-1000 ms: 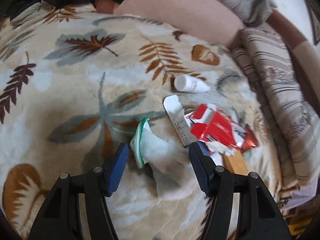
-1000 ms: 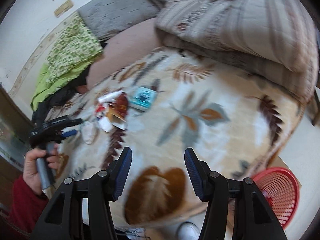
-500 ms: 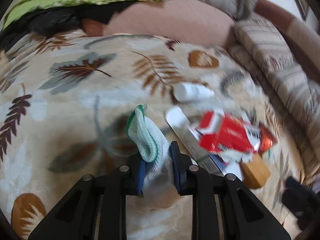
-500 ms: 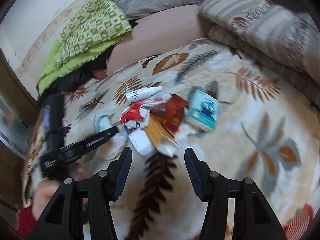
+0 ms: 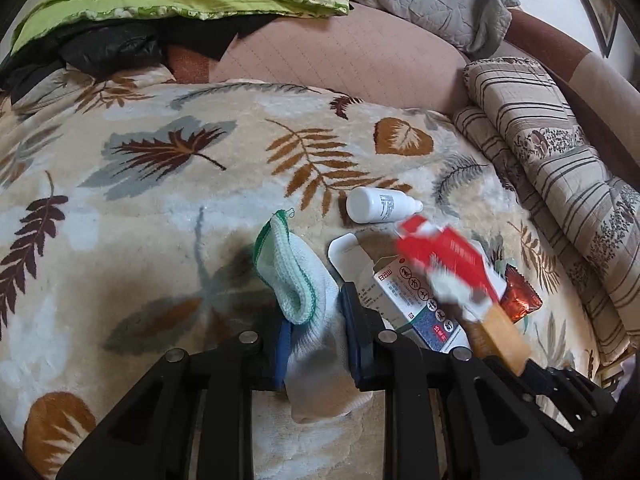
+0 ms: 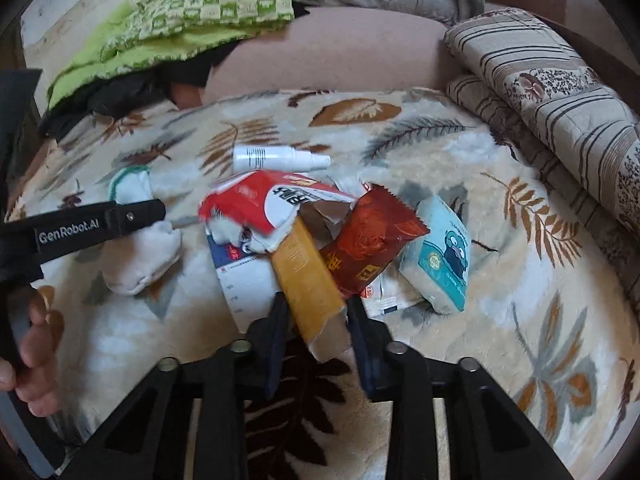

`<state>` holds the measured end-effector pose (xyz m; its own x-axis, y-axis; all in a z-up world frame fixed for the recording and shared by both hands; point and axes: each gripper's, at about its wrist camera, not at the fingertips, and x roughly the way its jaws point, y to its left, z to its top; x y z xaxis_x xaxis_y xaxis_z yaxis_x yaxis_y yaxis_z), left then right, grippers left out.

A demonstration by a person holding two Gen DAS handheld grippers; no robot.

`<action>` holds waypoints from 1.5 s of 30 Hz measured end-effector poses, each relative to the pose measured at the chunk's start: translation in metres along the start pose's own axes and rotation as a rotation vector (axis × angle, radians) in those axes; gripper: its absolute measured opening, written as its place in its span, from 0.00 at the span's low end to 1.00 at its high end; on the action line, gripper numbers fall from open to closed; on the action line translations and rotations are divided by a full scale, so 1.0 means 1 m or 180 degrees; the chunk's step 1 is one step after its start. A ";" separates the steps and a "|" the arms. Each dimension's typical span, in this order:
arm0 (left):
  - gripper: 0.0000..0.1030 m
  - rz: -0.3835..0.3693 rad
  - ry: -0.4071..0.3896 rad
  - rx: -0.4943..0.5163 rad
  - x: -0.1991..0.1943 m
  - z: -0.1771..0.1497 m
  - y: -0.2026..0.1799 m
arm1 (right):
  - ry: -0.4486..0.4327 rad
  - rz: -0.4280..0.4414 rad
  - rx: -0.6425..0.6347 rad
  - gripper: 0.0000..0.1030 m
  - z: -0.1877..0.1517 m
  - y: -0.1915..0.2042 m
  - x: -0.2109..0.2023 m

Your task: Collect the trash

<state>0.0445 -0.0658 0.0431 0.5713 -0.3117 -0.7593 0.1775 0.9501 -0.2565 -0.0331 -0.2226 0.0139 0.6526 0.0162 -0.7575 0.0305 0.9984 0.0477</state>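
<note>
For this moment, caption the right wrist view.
Right gripper closes on the yellow box in the trash pile; left gripper holds a sock.

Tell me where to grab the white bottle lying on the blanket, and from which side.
Grip the white bottle across the middle of its round body, coming down from above. It lies flat on the blanket, apart from the pile of wrappers, its thin nozzle pointing right, so the wide, even barrel gives the jaws the surest hold.

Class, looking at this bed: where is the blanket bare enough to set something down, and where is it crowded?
Bare: the leaf-patterned blanket left of the white sock, and right of the teal tissue pack. Crowded: from the white bottle through the red wrappers.
</note>
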 end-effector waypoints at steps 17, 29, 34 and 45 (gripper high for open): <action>0.22 -0.0311 -0.0068 0.0377 -0.064 -0.040 -0.034 | 0.0130 0.0274 0.0705 0.25 -0.064 -0.023 -0.061; 0.22 -0.0280 0.0004 0.0395 -0.048 -0.060 -0.029 | 0.0124 0.0299 0.0401 0.32 -0.057 -0.012 -0.041; 0.22 -0.0330 0.0048 0.0319 -0.038 -0.055 -0.025 | 0.0052 0.0308 0.0384 0.22 -0.053 -0.011 -0.041; 0.22 -0.0338 -0.0044 0.0566 -0.042 -0.060 -0.044 | -0.0466 0.0280 0.0493 0.22 -0.044 -0.015 -0.076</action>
<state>-0.0353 -0.0958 0.0500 0.5524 -0.4112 -0.7250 0.3753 0.8994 -0.2242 -0.1170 -0.2361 0.0421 0.7604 0.0835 -0.6441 0.0771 0.9731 0.2172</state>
